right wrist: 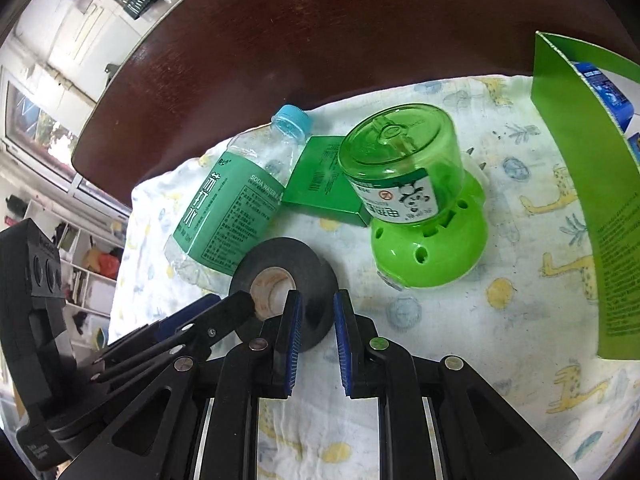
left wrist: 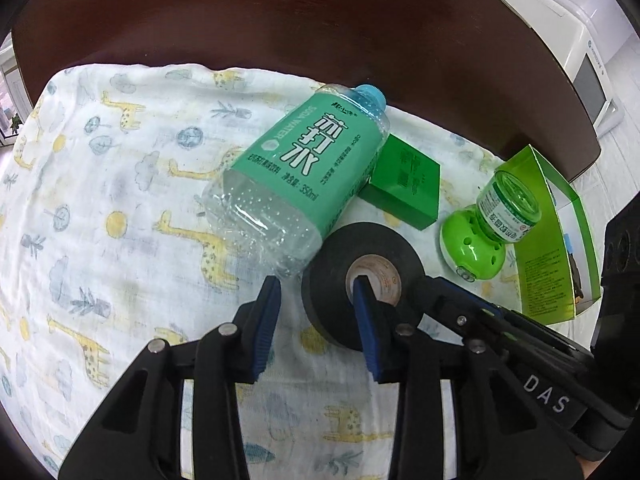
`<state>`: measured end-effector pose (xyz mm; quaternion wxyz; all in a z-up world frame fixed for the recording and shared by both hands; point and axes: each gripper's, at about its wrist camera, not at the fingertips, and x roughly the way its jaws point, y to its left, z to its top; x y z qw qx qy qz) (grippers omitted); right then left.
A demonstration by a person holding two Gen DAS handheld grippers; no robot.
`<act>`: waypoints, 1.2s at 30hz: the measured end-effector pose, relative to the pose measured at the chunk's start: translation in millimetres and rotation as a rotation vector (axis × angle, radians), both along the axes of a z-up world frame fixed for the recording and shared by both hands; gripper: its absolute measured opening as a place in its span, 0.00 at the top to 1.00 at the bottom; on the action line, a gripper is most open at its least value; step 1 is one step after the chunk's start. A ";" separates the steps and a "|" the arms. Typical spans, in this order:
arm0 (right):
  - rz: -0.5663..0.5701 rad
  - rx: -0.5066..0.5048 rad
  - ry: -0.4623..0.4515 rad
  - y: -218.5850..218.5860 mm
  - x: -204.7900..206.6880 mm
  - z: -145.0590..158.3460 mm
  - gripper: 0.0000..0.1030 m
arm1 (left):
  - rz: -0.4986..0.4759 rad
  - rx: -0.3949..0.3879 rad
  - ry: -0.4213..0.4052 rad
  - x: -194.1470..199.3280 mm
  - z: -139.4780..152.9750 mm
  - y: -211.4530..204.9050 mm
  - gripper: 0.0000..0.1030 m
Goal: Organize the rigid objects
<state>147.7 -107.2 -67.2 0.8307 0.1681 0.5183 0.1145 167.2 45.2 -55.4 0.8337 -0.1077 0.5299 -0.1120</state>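
A black tape roll [left wrist: 332, 264] [right wrist: 316, 268] lies flat on a giraffe-print cloth [left wrist: 120, 200]. My left gripper [left wrist: 316, 282] [right wrist: 236, 300] straddles the roll's wall. One finger is in the cardboard core and the other is outside the rim with a small gap, so it is open. My right gripper [right wrist: 317, 296] [left wrist: 424, 280] is shut, its tips over the roll's opposite wall; contact is unclear. Behind the roll lie a green-labelled soda water bottle [left wrist: 304, 168] [right wrist: 228, 208] on its side, a flat green box [left wrist: 408, 184] [right wrist: 324, 184] and a lime-green vaporizer with a jar [left wrist: 480, 236] [right wrist: 428, 240].
An open green carton [left wrist: 552, 248] [right wrist: 592, 200] stands at the right edge of the cloth, with something blue [right wrist: 608, 92] inside. The dark wooden table [left wrist: 280, 20] extends beyond the cloth. A white appliance [left wrist: 580, 20] stands past the table's far right.
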 end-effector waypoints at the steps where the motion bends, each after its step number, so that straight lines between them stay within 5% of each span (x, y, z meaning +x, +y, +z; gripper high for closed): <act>1: -0.008 0.006 0.002 0.0 2.0 -1.2 0.83 | -0.001 -0.006 0.004 2.0 -1.9 -0.6 0.66; 7: -0.010 0.025 0.020 -0.8 9.2 -5.3 0.83 | -0.026 -0.043 0.001 0.2 -3.9 5.6 0.66; 10: 0.013 -0.011 0.002 7.0 7.1 -3.0 0.82 | -0.049 -0.064 0.003 -4.5 -2.7 4.7 0.76; 19: 0.061 -0.040 0.001 10.3 -21.2 8.6 0.82 | -0.074 -0.007 -0.011 -39.0 5.4 -2.9 0.76; 36: 0.005 -0.003 -0.113 -42.8 -79.5 54.3 0.82 | -0.184 0.027 -0.146 -81.1 65.5 -63.5 0.77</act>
